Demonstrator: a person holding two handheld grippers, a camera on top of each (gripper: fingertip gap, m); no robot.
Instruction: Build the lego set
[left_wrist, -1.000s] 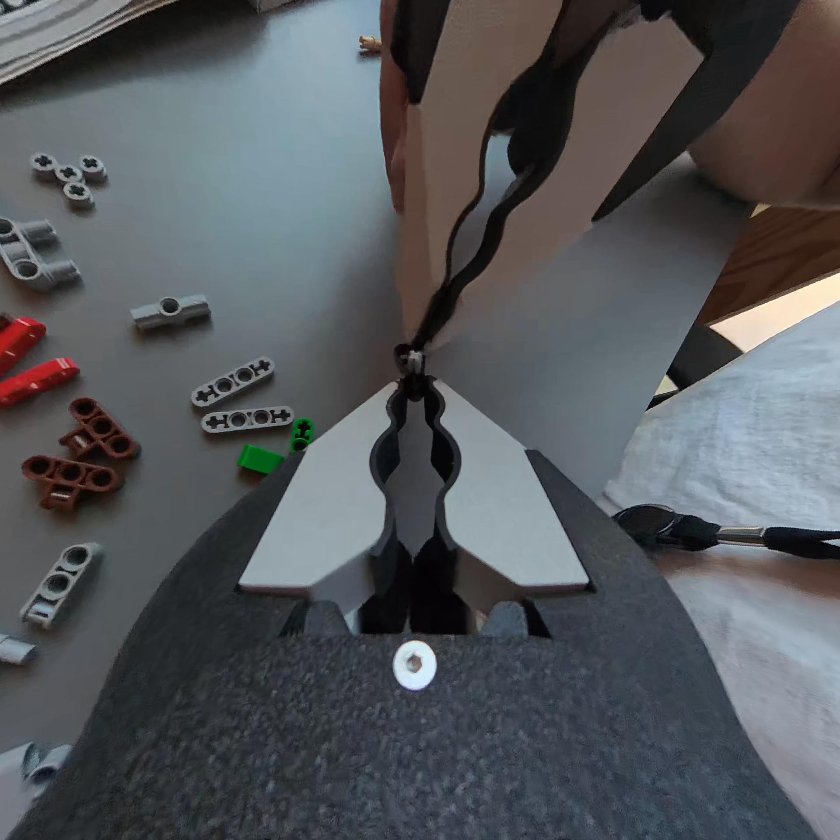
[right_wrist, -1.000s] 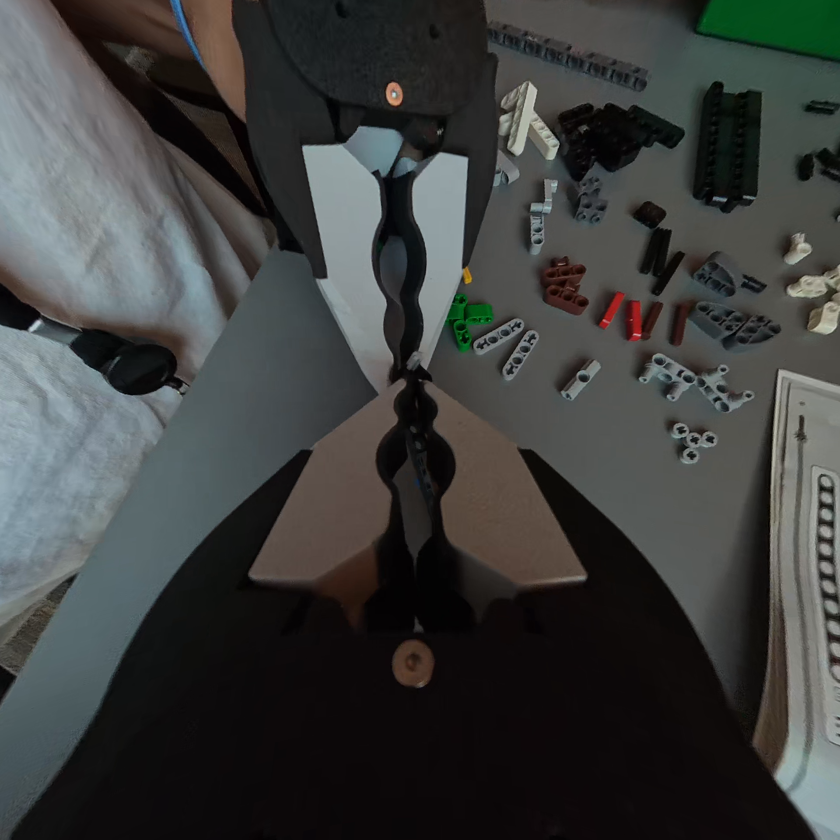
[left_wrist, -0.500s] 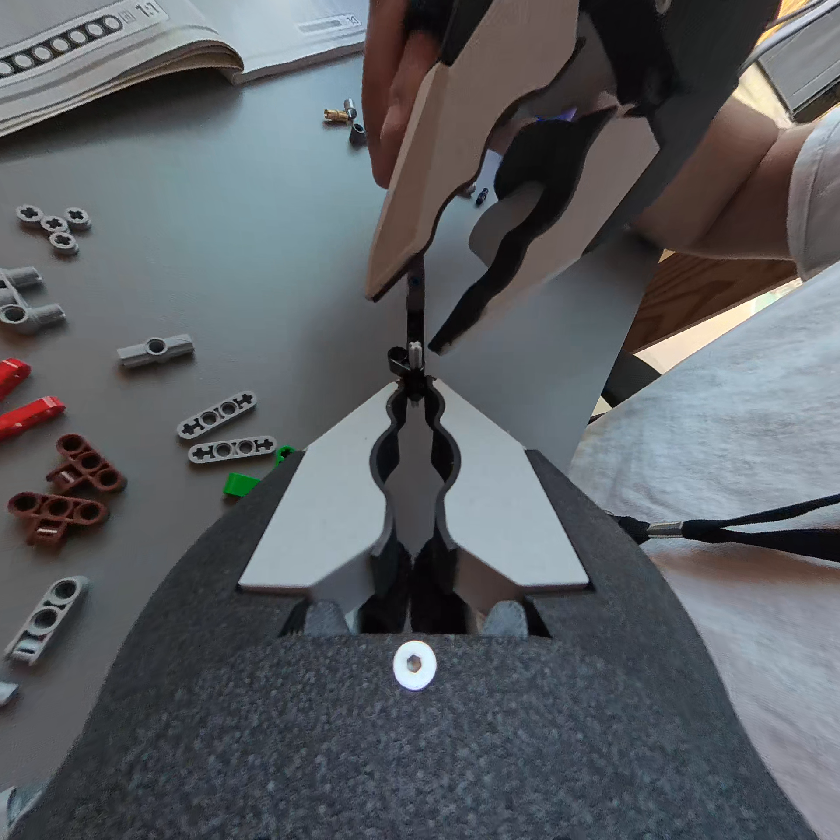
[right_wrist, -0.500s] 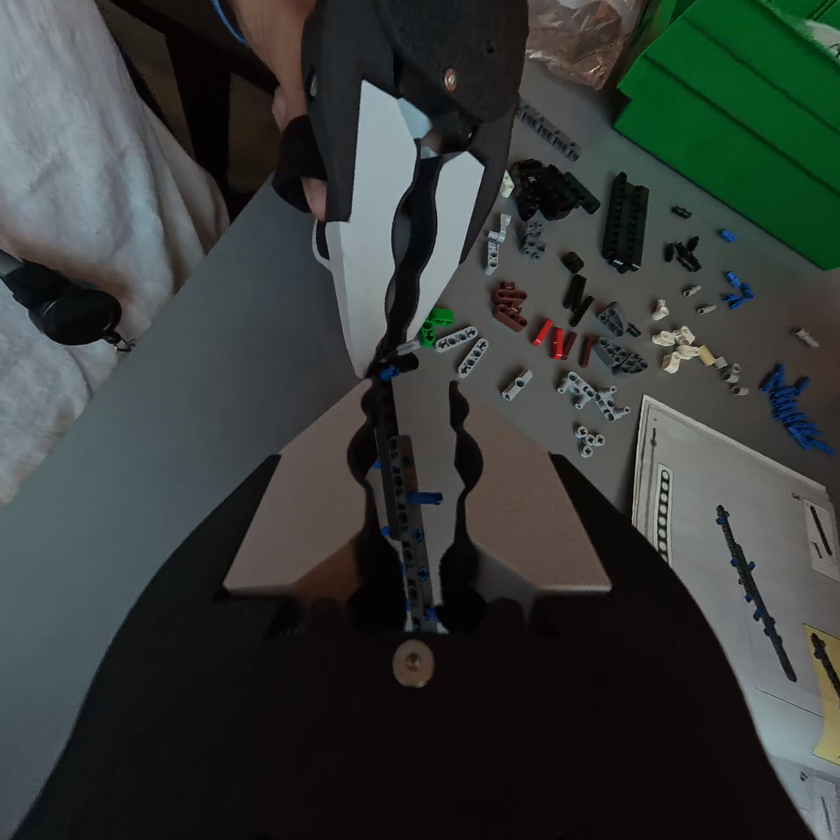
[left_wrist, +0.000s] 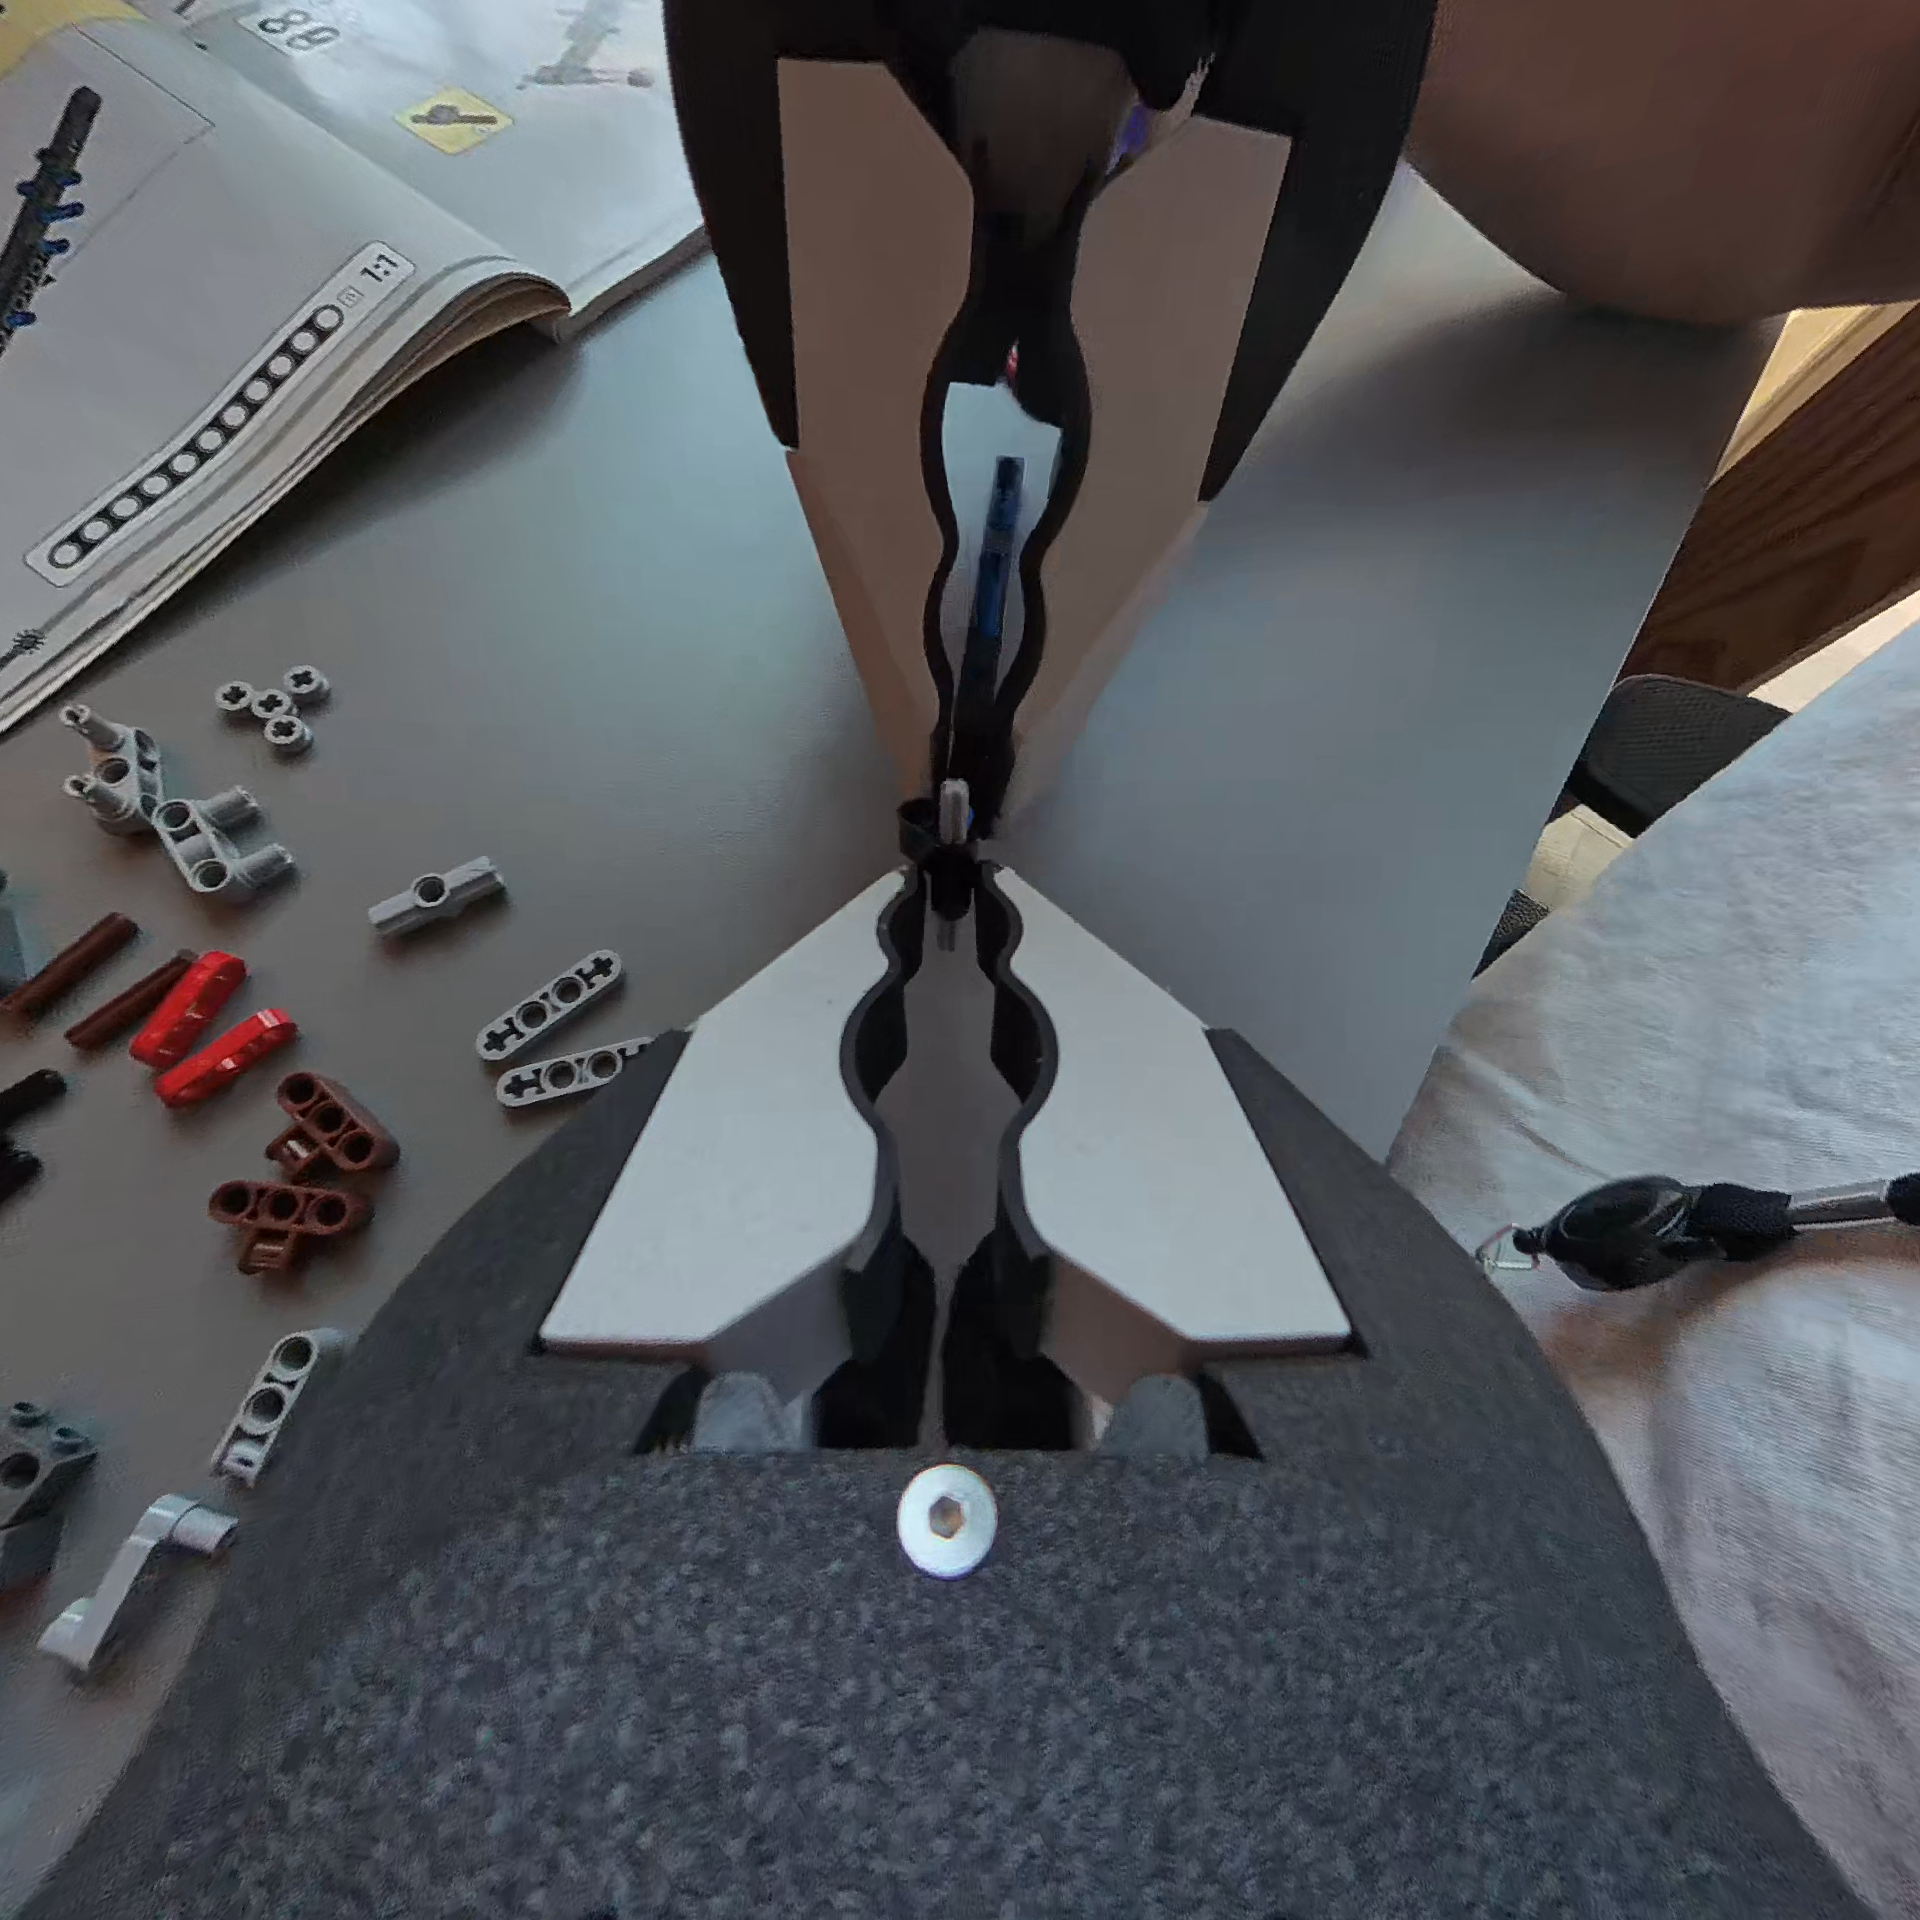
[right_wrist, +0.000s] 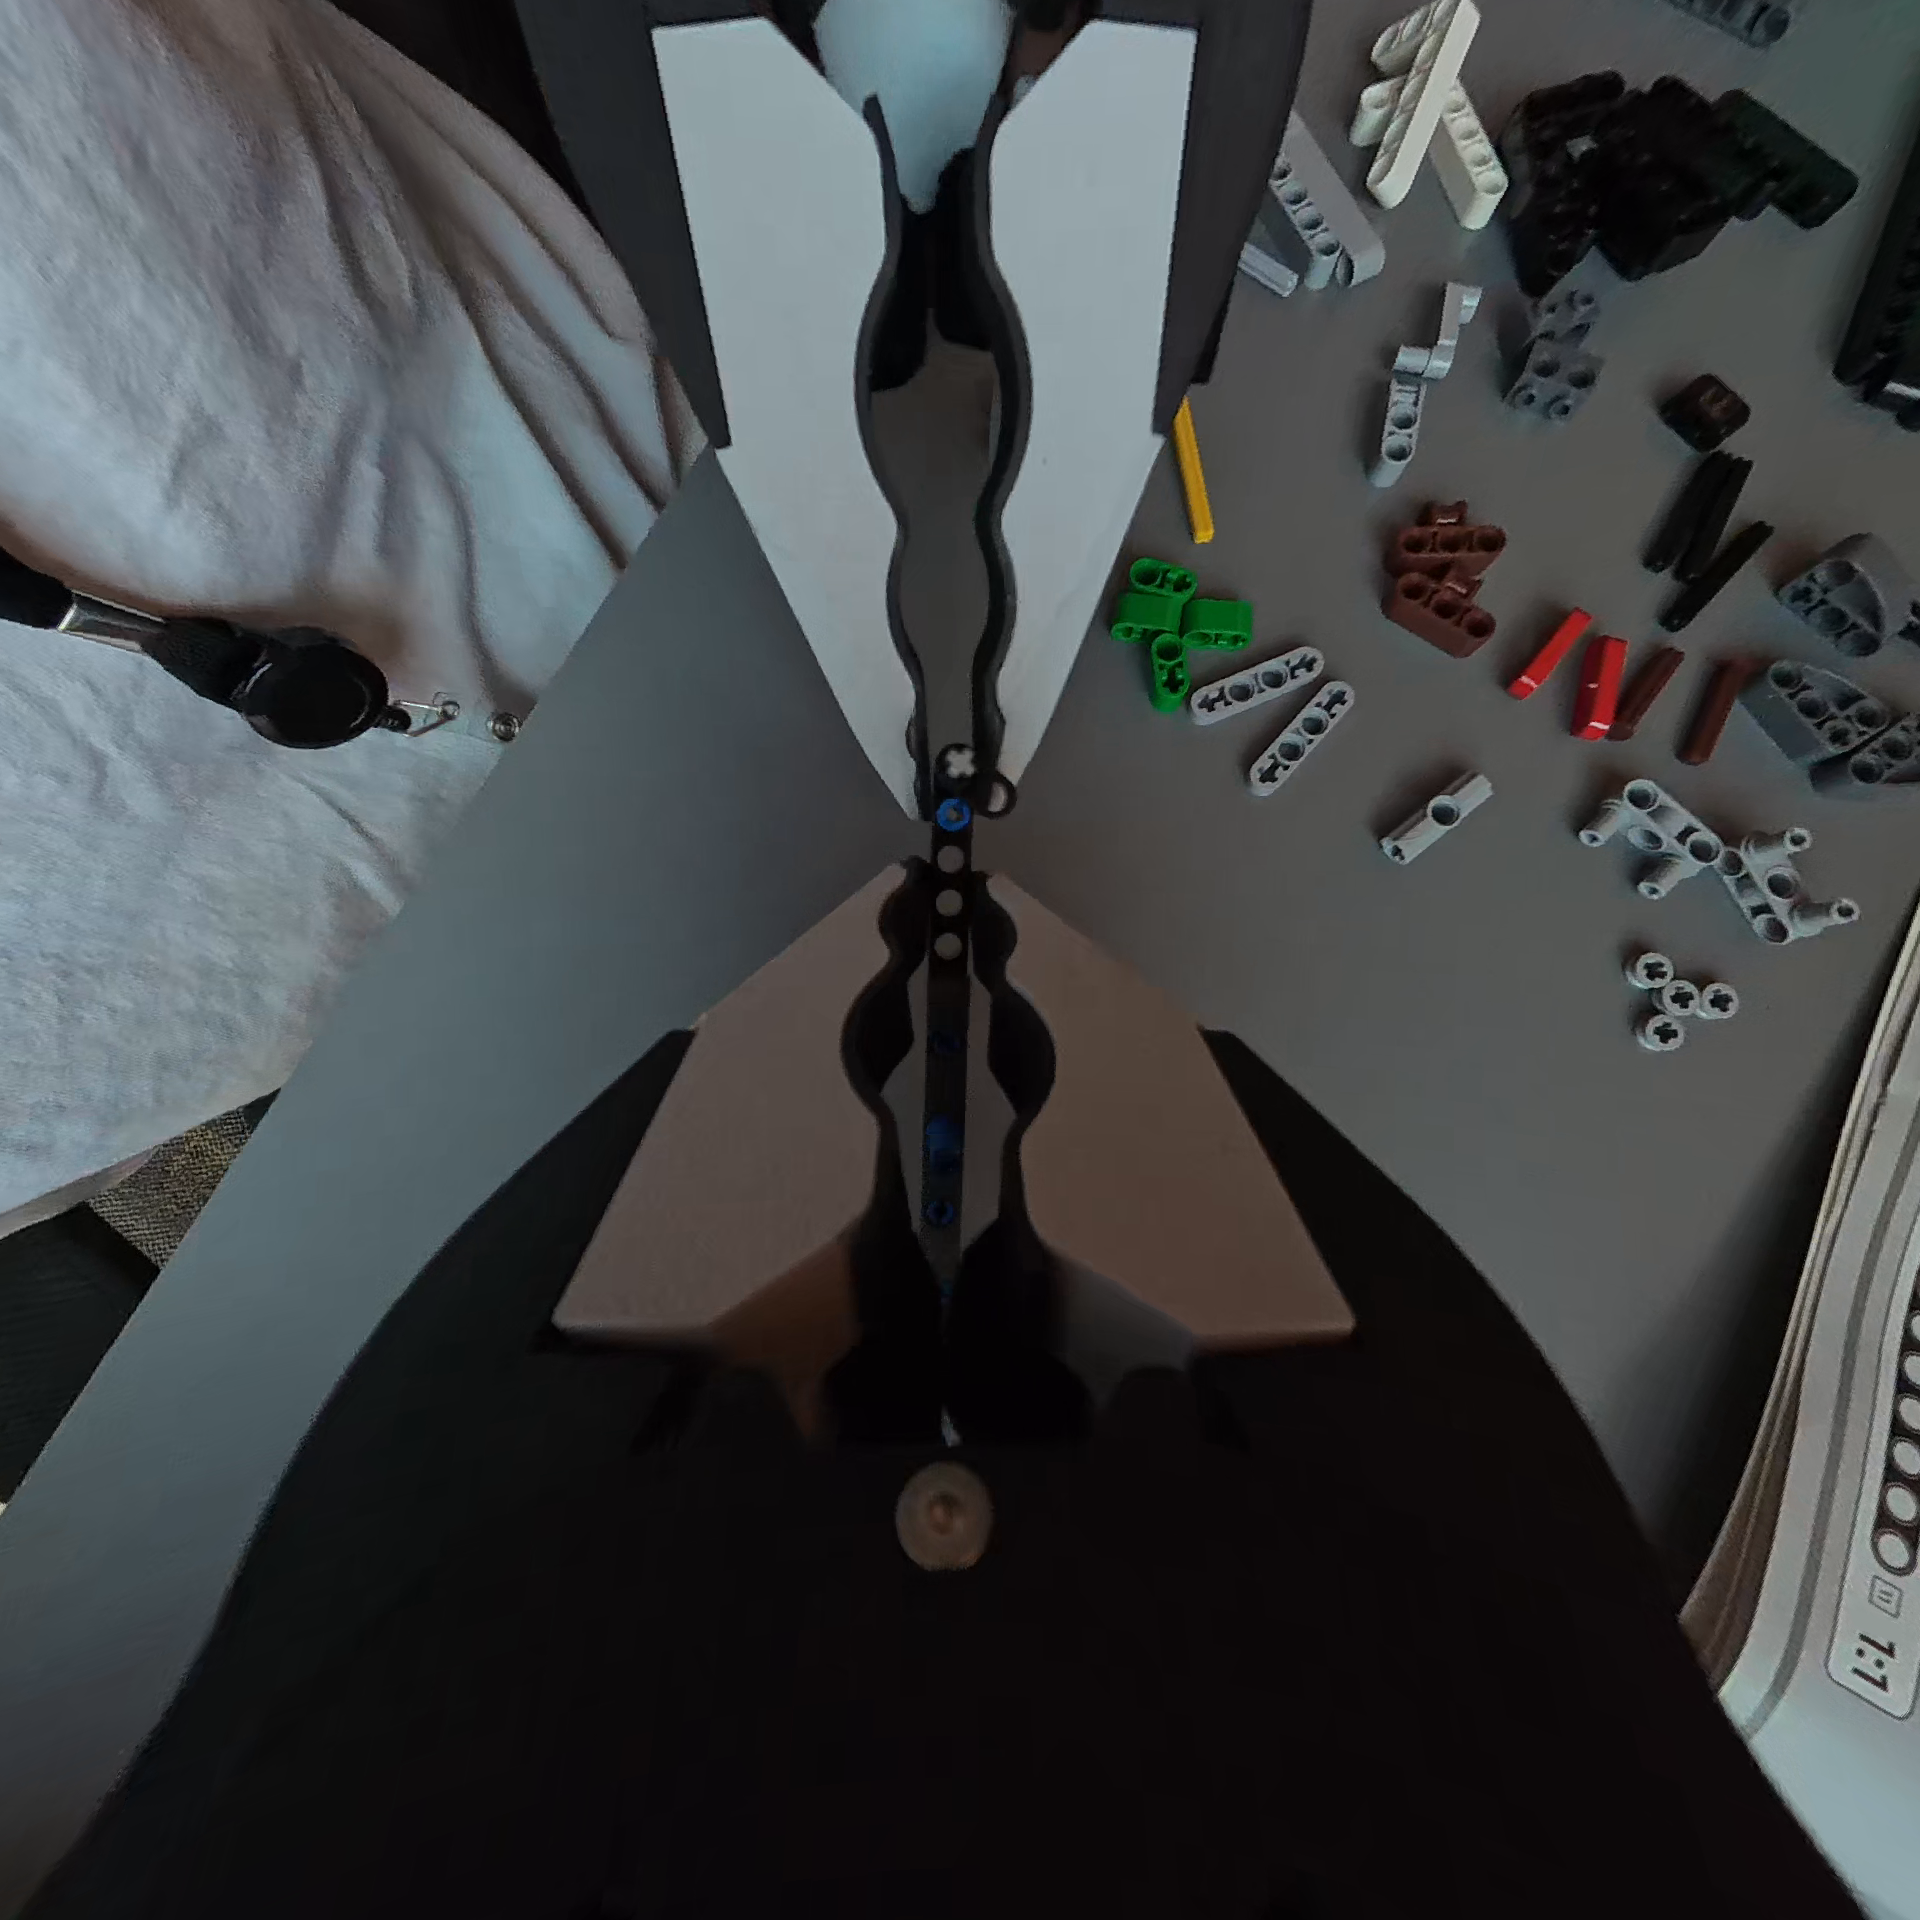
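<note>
Above a grey table (right_wrist: 644, 935), the right gripper (right_wrist: 948, 883) is clamping a long black beam (right_wrist: 945, 1039) lengthwise, while the left gripper (left_wrist: 948, 883), tip to tip with it, is pinching a small black connector with a grey axle (left_wrist: 951, 821) against the beam's far end. Loose grey, red, brown and green pieces (right_wrist: 1174, 618) are lying at two o'clock in the right wrist view.

daylight from side; right view dim; fisheye edges, slight blur.
</note>
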